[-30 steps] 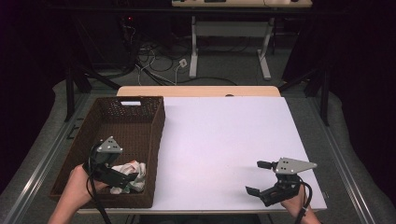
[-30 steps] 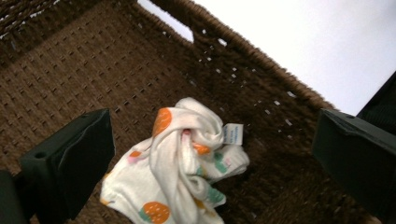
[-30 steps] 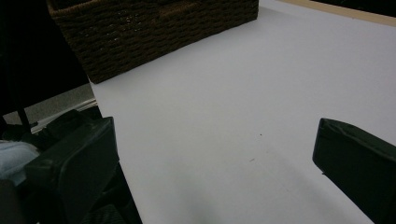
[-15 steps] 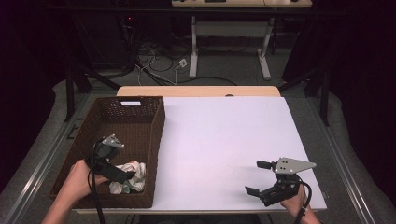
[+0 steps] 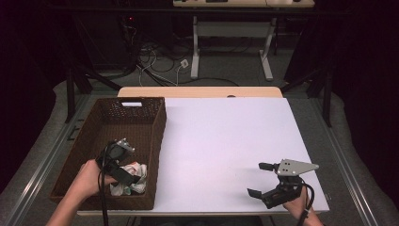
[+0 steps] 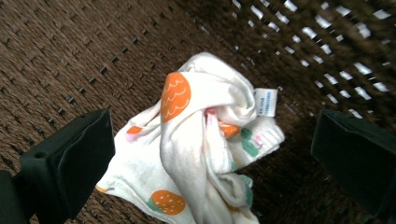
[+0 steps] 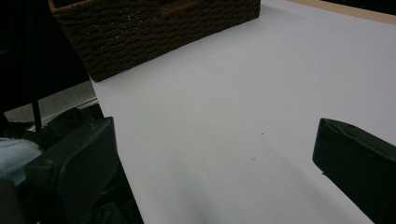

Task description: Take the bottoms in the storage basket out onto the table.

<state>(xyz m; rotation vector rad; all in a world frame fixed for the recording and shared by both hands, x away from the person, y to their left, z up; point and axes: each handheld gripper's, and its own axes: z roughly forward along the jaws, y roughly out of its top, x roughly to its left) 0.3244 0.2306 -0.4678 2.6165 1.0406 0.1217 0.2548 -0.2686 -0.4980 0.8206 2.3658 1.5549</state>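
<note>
A crumpled white cloth (image 6: pixel 205 144) with orange and green prints and a small label lies on the floor of the brown woven basket (image 5: pixel 155 136), in its near right corner (image 5: pixel 129 178). My left gripper (image 5: pixel 123 170) is down inside the basket right above the cloth, jaws wide open on either side of it, not touching it. My right gripper (image 5: pixel 261 180) hovers open just over the white table top (image 5: pixel 226 136) near the front right corner, nothing between its jaws. In the right gripper view the basket (image 7: pixel 154 32) stands at the far end of the white surface.
The basket sits along the table's left side with a white tag (image 5: pixel 131 104) on its far wall. A wooden strip (image 5: pixel 202 91) edges the table's far side. Beyond it are desk legs and cables (image 5: pixel 179 61) on the floor.
My left gripper has turned and dipped lower into the basket toward the cloth. The right gripper has stayed where it was.
</note>
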